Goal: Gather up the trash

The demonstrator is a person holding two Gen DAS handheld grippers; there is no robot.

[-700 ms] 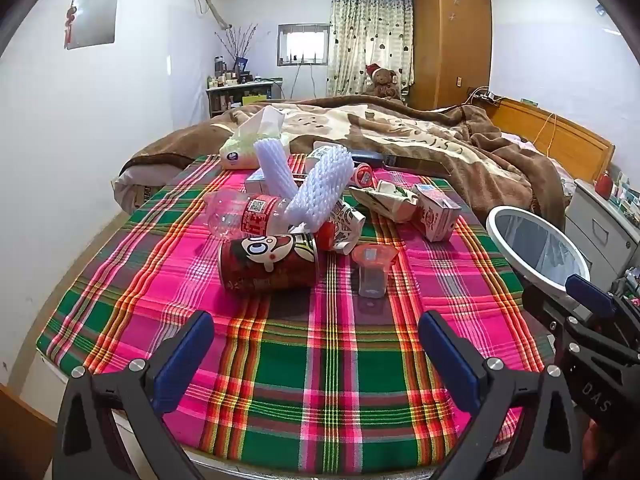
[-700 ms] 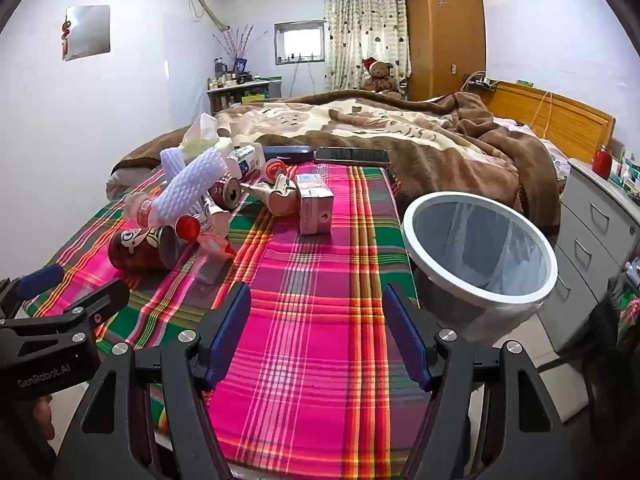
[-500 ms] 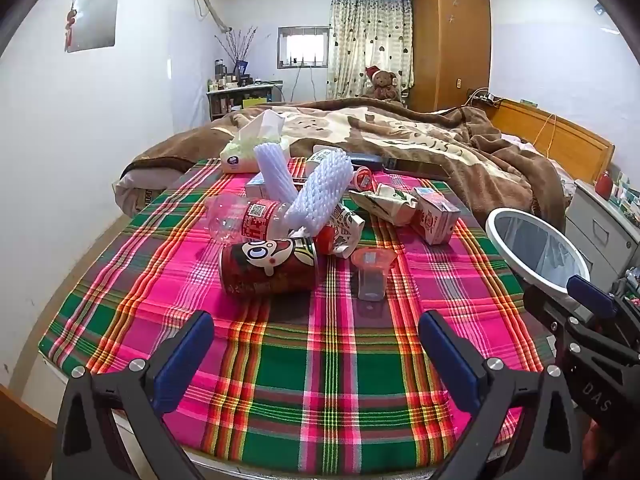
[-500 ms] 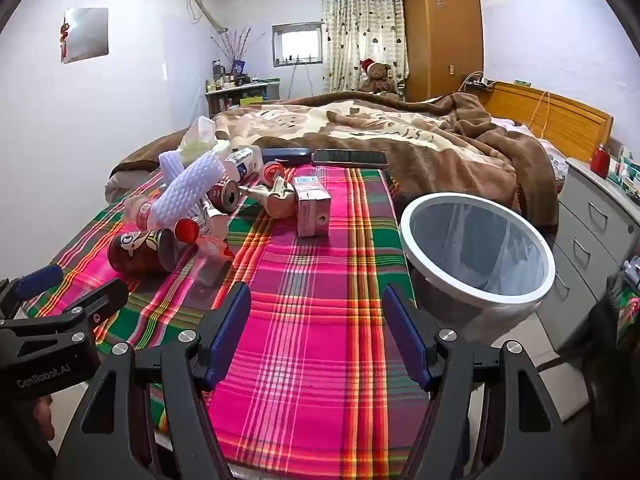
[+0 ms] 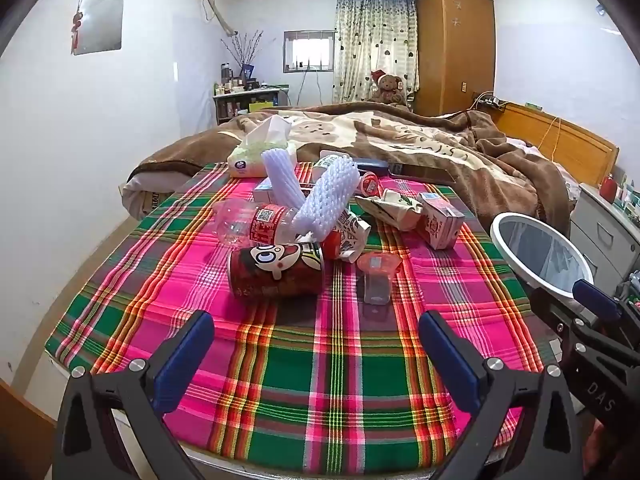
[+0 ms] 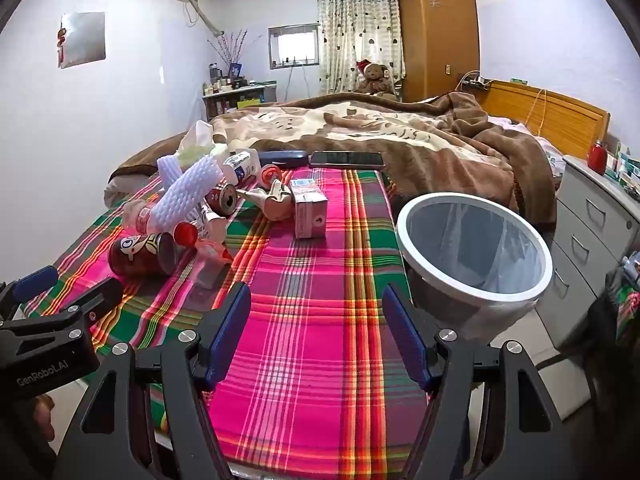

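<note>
White-walled bedroom [image 5: 120, 120], wooden wardrobe [image 5: 454, 48], curtained window [image 5: 308, 50]

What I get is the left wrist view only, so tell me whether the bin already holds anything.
Observer: The right wrist view looks down into the bin. Its clear liner looks empty.
Operator: Report the right gripper's jaws.
Observer: The right gripper is open, with nothing between its fingers, over bare plaid cloth.
Operator: Name anything hidden behind the foam net.
Observer: A drink can lies on its side behind the white foam net, its opened top facing the right camera.
</note>
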